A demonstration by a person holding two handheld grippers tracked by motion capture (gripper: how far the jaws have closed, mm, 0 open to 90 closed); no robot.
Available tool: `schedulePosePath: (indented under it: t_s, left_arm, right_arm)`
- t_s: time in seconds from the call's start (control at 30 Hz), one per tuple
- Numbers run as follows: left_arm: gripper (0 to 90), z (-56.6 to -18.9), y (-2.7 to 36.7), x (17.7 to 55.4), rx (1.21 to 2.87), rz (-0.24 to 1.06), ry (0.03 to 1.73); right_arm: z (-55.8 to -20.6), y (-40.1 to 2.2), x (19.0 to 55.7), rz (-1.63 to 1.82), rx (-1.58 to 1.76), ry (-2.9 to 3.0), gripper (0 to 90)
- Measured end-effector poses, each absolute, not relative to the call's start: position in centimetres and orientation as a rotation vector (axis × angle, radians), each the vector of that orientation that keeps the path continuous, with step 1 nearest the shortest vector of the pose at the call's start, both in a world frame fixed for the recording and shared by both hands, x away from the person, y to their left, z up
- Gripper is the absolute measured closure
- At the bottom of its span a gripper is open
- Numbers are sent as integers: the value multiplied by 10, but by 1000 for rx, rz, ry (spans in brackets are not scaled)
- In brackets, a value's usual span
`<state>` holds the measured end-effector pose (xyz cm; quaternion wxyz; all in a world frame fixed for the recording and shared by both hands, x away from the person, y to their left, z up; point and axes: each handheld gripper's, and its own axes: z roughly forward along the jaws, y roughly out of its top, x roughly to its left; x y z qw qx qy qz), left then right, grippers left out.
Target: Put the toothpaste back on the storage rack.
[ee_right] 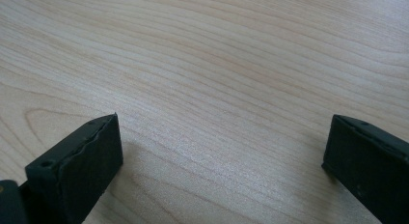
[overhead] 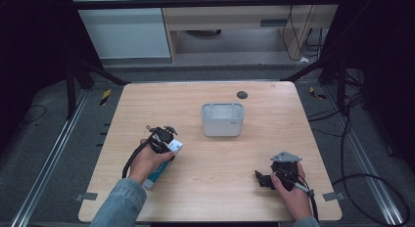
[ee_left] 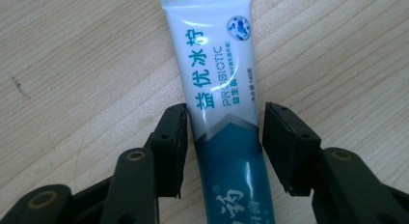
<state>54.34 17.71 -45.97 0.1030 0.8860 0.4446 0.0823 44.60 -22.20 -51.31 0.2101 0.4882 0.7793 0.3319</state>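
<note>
- The left gripper (ee_left: 224, 122) had its jaws set either side of a toothpaste tube (ee_left: 217, 89). The left jaw looked to be touching or nearly touching the tube's edge, while a sliver of table showed between the right jaw and the tube, so the grip was not yet made.
- The right gripper (ee_right: 222, 151) had its jaws spread wide over bare wood, with nothing between them.
- The tube lay flat on the wooden table (overhead: 215, 188), near its left edge, white at the crimped end and teal toward the cap, which was out of frame below the jaws.
- In the high view the left gripper (overhead: 164, 139) sat over the tube (overhead: 169, 156) with the hand covering much of it; the right gripper (overhead: 274, 178) rested well apart, near the table's front right corner.
- A grey rectangular tub (overhead: 222, 119) stood toward the middle of the table, apart from both grippers, apparently empty.
- My reading: the step in hand was grasping the tube. The next move calls for pressing the jaws fully shut on the tube's middle before lifting, likely toward the tub.
- The left gripper view gave the jaw gaps and the tube's printing, which the high view left too small to read; the high view gave the tub and the spacing of both hands.
</note>
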Motion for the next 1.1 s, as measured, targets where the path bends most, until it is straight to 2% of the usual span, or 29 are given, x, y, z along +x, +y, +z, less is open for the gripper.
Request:
schedulePosePath:
  t_s: [0.43,0.57,0.77,0.9,1.1]
  left_arm:
    - [581,-462,176,542,2613,265,1300]
    - [648,-462,174,539,2614,286,1290]
    - [691,-462,172,535,2629,325,1243]
    - [769,-458,173,530,2624,356,1200]
    - [781,-449,180,523,2560,371,1194]
  right_arm:
    - [-513,-222,446,924,1358,2166,4]
    - [-513,-222,446,923,1358,2167,4]
    - [-513,-222,446,925,1359,2166,3]
    - [-513,-222,446,923,1357,2167,4]
    - [-513,-222,446,924,1358,2166,4]
